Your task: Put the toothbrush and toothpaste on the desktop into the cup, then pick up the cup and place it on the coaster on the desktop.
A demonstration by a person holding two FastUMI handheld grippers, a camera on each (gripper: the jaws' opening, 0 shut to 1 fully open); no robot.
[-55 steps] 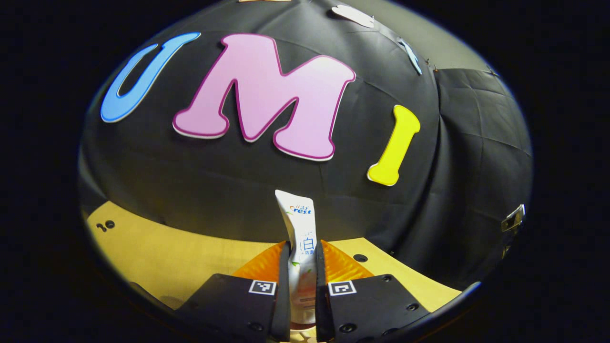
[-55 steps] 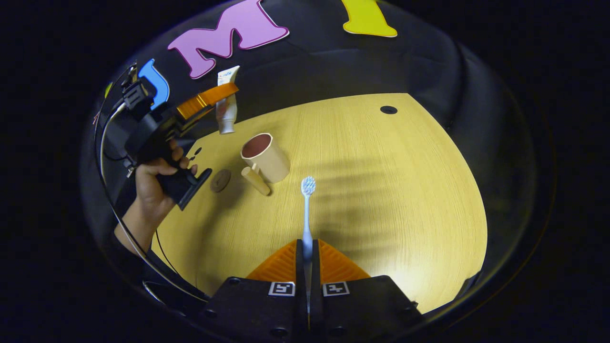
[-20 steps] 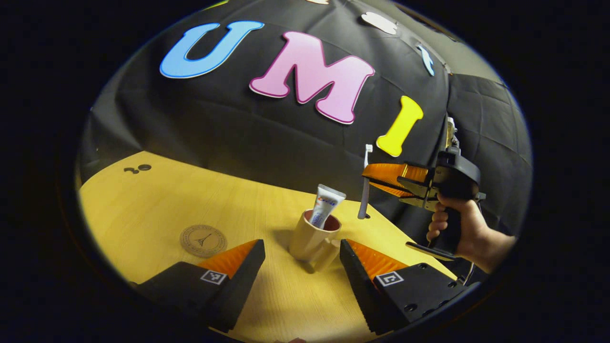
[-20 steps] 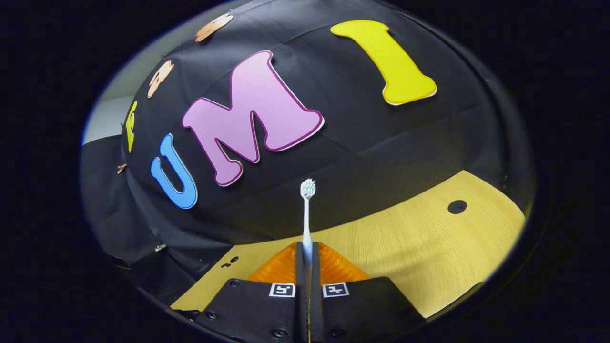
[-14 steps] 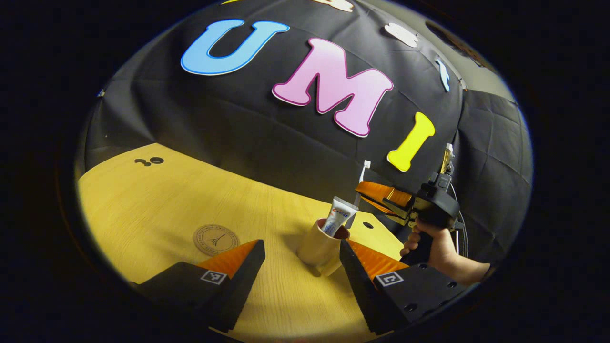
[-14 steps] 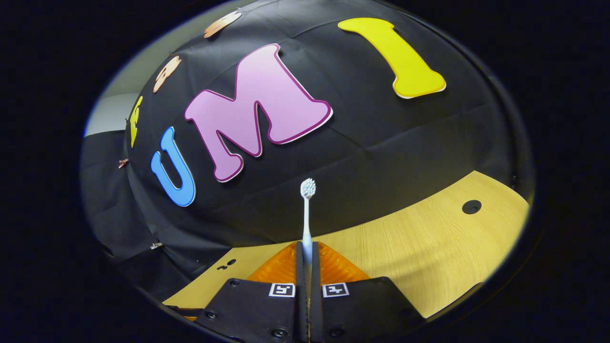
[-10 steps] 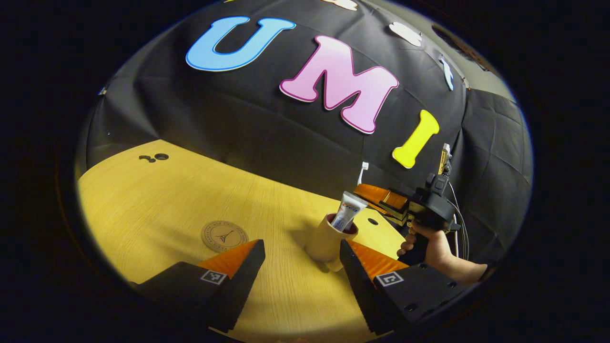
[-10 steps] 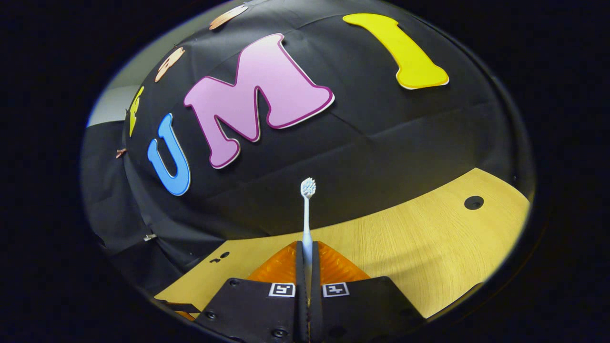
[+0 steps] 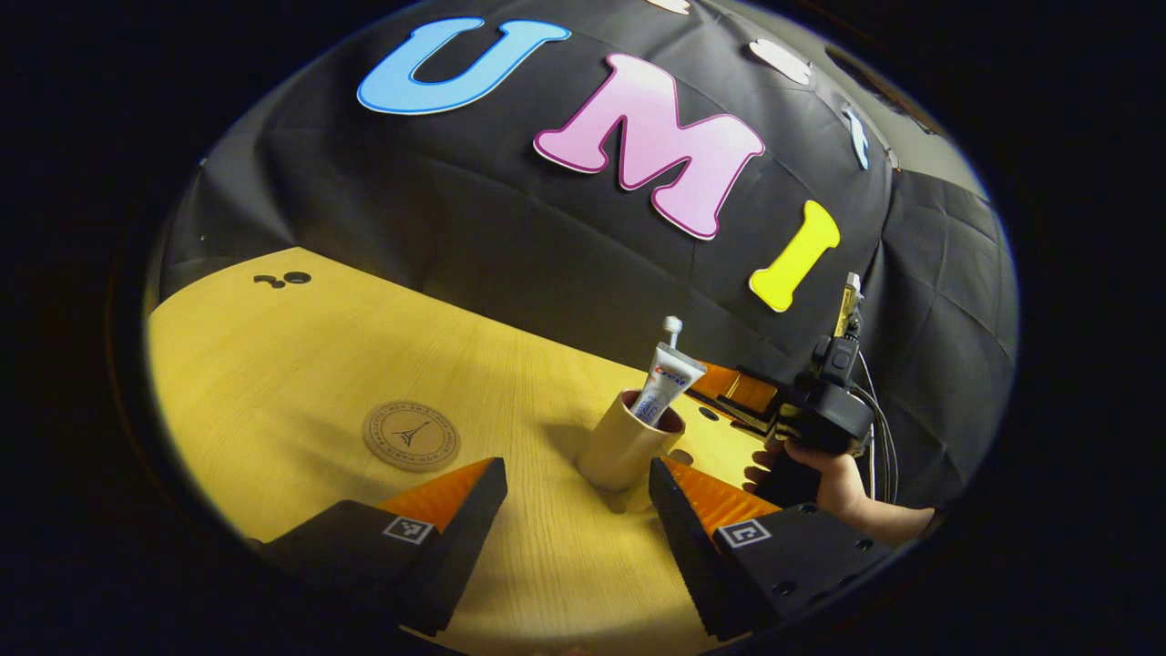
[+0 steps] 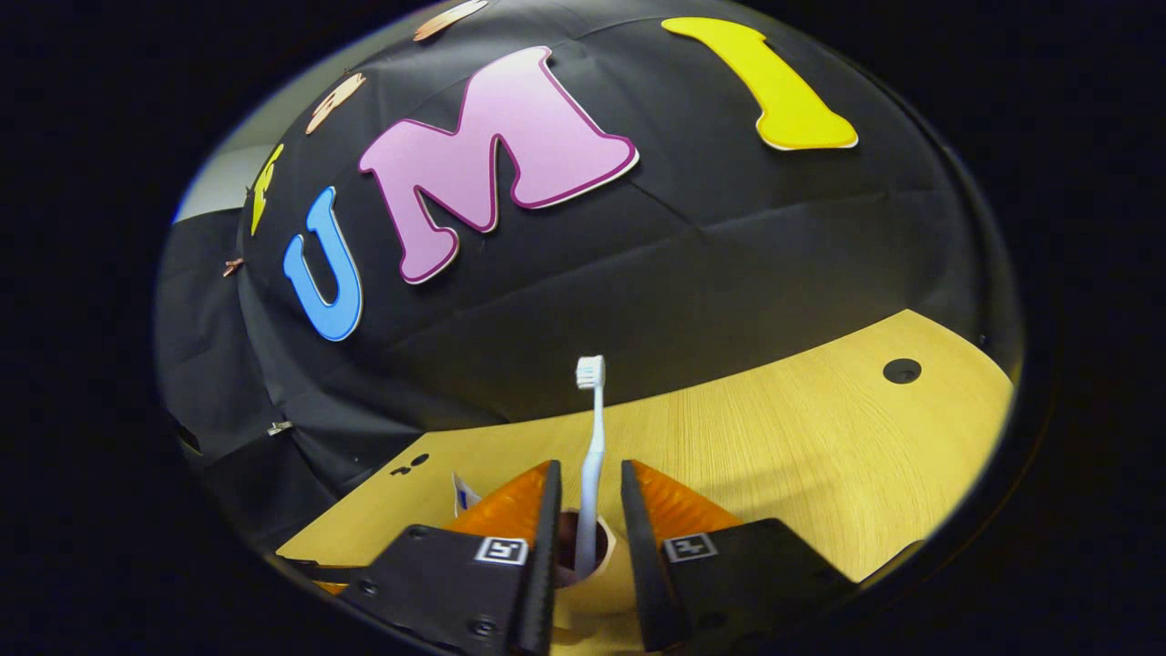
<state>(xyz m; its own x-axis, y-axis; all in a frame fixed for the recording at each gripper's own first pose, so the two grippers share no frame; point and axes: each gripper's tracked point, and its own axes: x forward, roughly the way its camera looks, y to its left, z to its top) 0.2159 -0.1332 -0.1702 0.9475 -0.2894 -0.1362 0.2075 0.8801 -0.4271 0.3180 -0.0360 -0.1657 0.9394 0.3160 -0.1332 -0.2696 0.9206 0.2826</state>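
Right gripper view: right gripper (image 10: 586,510) jaws parted, freeing toothbrush (image 10: 591,456) into cup (image 9: 625,446) beside toothpaste (image 9: 663,390); left gripper (image 9: 574,510) wide open, empty, flanking cup for carrying to coaster (image 9: 411,435).

The beige cup (image 9: 624,449) stands upright on the desktop, holding the white toothpaste (image 9: 664,389) (crimped end up). The white toothbrush (image 10: 590,460) stands in it, bristles up. The round coaster (image 9: 411,435) lies well apart.

The cup (image 9: 627,446) stands upright between the left gripper's (image 9: 576,510) widely parted fingers with bare table (image 9: 301,364) on both sides, so there is room to close in around it. Its mouth is crowded by the toothpaste (image 9: 663,387) and the toothbrush (image 10: 590,456), and the right gripper (image 10: 587,538) hovers directly over it, fingers slightly apart, barring any way in from above. The coaster (image 9: 411,435) lies flat well to one side, wood around it.
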